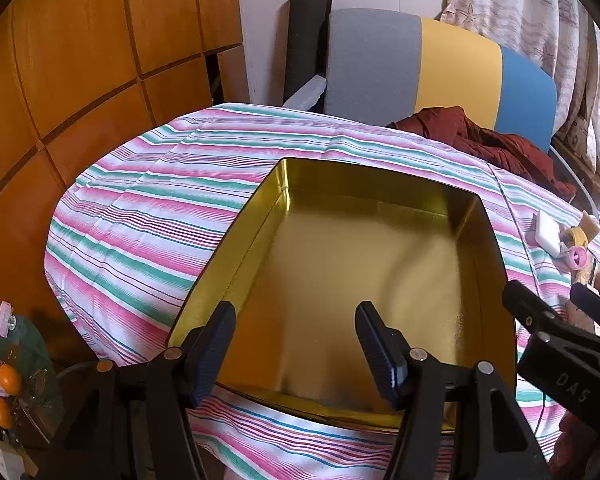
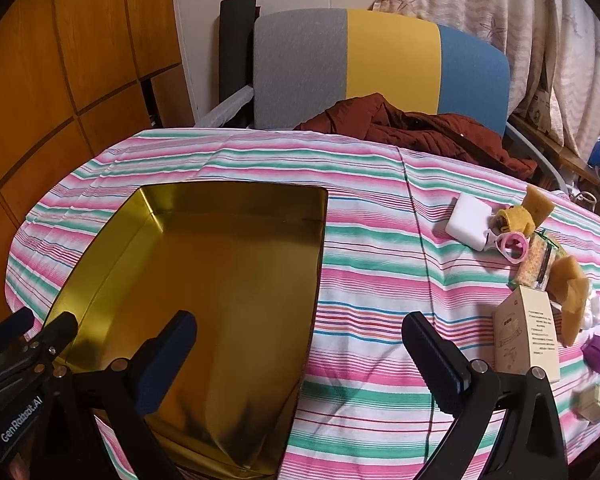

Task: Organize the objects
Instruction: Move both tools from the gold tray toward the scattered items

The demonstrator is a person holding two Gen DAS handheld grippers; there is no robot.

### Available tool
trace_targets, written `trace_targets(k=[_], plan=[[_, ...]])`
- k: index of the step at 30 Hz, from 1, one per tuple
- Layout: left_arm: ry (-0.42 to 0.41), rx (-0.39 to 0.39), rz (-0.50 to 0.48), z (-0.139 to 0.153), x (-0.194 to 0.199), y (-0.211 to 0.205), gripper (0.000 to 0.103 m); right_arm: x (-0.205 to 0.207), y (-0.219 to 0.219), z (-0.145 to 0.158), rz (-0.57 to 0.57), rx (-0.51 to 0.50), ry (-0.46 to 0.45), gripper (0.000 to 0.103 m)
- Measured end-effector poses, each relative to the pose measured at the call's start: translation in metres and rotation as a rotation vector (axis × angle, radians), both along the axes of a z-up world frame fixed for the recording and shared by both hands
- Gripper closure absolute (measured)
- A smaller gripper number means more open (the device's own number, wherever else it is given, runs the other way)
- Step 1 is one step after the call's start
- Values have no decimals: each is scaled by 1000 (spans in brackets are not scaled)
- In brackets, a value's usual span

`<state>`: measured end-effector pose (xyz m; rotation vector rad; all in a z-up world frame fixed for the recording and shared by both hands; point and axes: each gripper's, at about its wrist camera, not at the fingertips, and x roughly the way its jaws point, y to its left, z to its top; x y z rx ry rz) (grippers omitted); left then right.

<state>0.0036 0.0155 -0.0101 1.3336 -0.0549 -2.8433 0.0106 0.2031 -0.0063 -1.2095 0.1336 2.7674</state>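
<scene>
Gold tin box [image 2: 204,280] on the striped counter [image 2: 380,280], open on top, nothing inside; shiny walls, long axis away from the camera. Small things to its right: white block [image 2: 468,220], pink ring [image 2: 514,246], cardboard carton [image 2: 528,336] upright. Left hand-held gripper [image 1: 296,344] released above the box; right hand-held gripper [image 2: 300,352] wide apart, grasping nothing.

"DAS" – on the black plastic right gripper [image 1: 556,312] | "GenRobot.AI" – on the black plastic left gripper [image 2: 24,330] | tall beige cardboard box [image 2: 528,336] print: too tiny to read
</scene>
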Motion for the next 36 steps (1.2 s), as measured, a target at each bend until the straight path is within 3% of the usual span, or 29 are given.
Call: trace_targets(k=[8, 11, 14, 18, 23, 31, 36], plan=[[-2, 30, -52, 3, 5, 14, 40, 22, 18, 14, 91, -7, 158, 0], [-38, 75, -99, 0, 6, 22, 40, 29, 35, 11, 64, 19, 148, 0], [-95, 145, -164, -10, 8, 34, 40, 37, 54, 8, 44, 23, 131, 0], [-119, 271, -266, -20, 13, 48, 40, 52, 78, 3, 2, 102, 139, 0], [-157, 409, -326, -23, 16, 69, 40, 75, 121, -1, -73, 140, 149, 0], [-178, 381, -473, -17, 25, 126, 40, 124, 226, -2, -243, 56, 133, 0], [-204, 324, -559, -19, 32, 162, 39, 165, 275, -1, -281, 74, 124, 0]])
